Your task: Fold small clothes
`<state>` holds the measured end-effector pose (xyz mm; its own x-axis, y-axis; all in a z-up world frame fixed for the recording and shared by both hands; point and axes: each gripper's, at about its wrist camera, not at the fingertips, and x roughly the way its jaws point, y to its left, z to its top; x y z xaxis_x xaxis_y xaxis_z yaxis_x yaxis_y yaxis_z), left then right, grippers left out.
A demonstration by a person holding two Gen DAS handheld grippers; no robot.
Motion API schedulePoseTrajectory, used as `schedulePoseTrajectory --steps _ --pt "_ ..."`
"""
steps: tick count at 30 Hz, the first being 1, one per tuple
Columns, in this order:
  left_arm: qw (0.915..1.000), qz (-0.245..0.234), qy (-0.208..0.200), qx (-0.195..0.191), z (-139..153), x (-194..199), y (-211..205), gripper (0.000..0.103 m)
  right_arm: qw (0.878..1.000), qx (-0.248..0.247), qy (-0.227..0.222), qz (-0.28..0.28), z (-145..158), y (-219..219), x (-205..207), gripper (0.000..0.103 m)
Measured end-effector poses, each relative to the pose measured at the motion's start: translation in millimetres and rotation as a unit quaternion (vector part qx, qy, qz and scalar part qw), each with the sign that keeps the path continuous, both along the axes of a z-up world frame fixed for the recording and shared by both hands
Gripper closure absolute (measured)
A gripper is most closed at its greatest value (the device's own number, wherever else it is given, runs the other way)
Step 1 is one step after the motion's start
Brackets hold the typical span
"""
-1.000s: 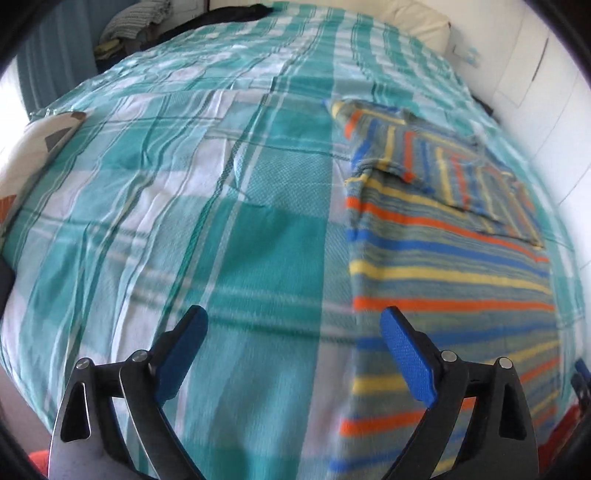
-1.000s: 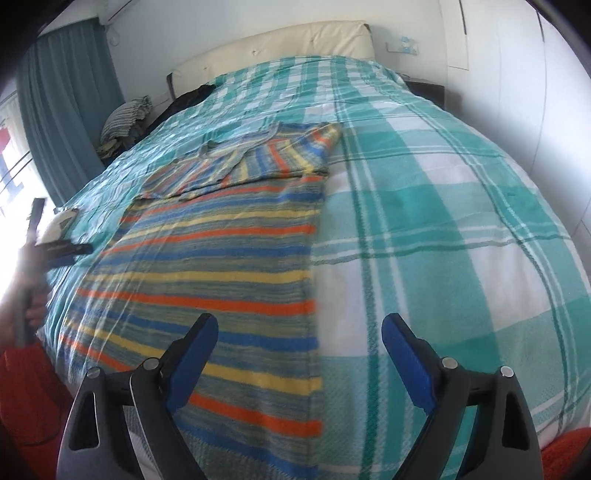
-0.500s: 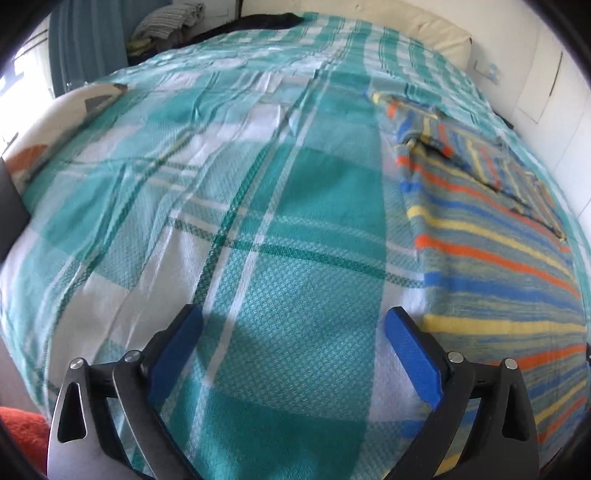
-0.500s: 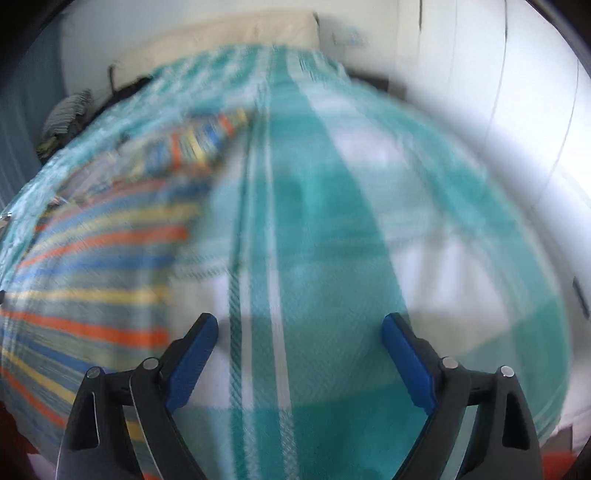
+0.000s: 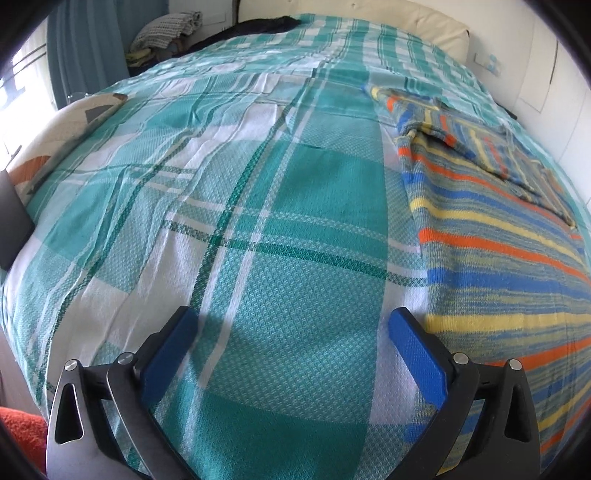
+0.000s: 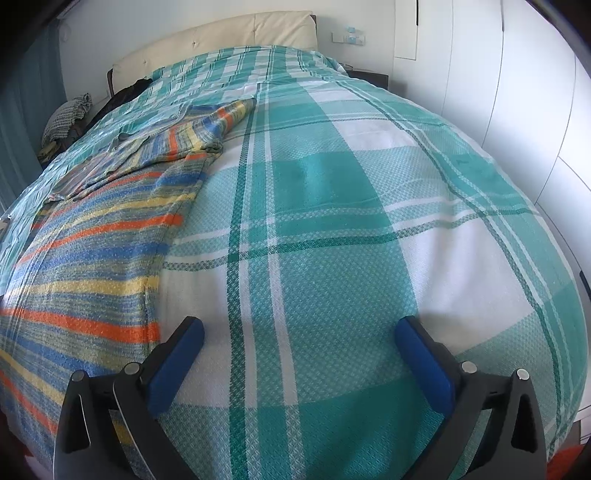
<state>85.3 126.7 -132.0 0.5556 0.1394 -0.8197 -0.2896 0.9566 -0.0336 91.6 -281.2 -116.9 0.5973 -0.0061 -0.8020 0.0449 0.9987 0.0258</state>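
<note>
The left gripper [image 5: 291, 325] stands with its blue-padded jaws spread wide and nothing between them; beneath the gap lies only the checked bedspread [image 5: 229, 184]. The right gripper [image 6: 299, 332] is in the act of opening, its jaws already far apart, and no cloth sits between them either; bare bedspread [image 6: 369, 184] shows under the gap. Both grippers point downward at the near part of the bed.

The striped garment [image 5: 498, 240], banded in orange, blue and yellow, lies flat on the bedspread. In the left wrist view it occupies the right side of the frame, its near edge just beside the right-hand jaw of the left gripper; contact there cannot be confirmed. In the right wrist view the same striped garment [image 6: 92, 258] fills the left side, its straight side edge running close to the left-hand jaw of the right gripper. The far end of the garment is folded over on itself, forming a doubled layer with stripes running at a different angle.

A cream padded headboard [image 6: 221, 37] stands at the far end of the bed. A pile of folded cloth [image 5: 166, 31] sits beyond the bed near a blue curtain [image 5: 92, 44]. A patterned pillow [image 5: 55, 140] rests at the left edge of the bed. White panelled wardrobe doors [image 6: 517, 110] line the right side.
</note>
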Motion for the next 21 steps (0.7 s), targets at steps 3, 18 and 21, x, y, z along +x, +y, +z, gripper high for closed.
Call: schedulePoseTrajectory --steps 3,18,21 --pt "1.0000 0.000 0.000 0.000 -0.1 0.1 -0.4 0.000 1.000 -0.001 -0.001 0.000 0.1 0.1 -1.1 0.000" --pt "1.0000 -0.001 0.000 0.002 -0.5 -0.2 -1.1 0.000 1.000 -0.005 -0.004 -0.001 0.3 -0.4 -2.2 0.000" --pt "1.0000 -0.001 -0.001 0.002 -0.6 -0.5 -1.5 0.000 1.000 -0.005 -0.004 -0.001 0.2 -0.3 -2.1 0.000"
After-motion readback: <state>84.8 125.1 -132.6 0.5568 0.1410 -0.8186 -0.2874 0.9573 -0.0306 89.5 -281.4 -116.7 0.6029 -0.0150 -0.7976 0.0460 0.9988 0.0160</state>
